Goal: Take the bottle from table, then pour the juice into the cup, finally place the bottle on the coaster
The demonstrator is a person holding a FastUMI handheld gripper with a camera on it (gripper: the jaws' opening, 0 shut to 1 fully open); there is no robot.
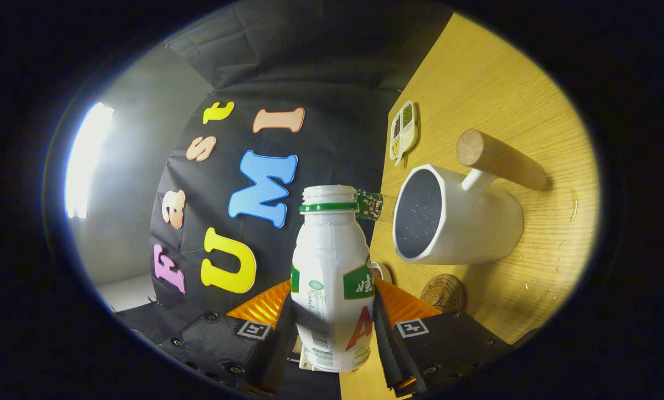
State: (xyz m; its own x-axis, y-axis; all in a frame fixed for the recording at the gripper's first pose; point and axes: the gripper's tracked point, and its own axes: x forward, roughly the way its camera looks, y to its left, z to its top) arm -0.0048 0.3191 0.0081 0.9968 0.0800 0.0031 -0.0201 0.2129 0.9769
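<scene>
My gripper (334,333) is shut on a white plastic bottle (332,278) with a green neck ring and green label, its body pinched between both fingers. The bottle's mouth has no cap, and a peeled foil tab (369,204) hangs off its rim. The view is rolled sideways, so the wooden table (493,89) stands like a wall beside the bottle. A white cup (465,222) with a wooden handle (501,160) sits just beyond the bottle's mouth, its dark inside facing me. No stream of juice shows. A round wooden coaster (443,293) lies beside the cup, closer to my fingers.
A small white dish (403,130) with compartments of grains lies on the table beyond the cup. A few droplets (573,203) glisten on the wood past the cup's handle. A bright light panel (84,158) glows on the grey booth wall.
</scene>
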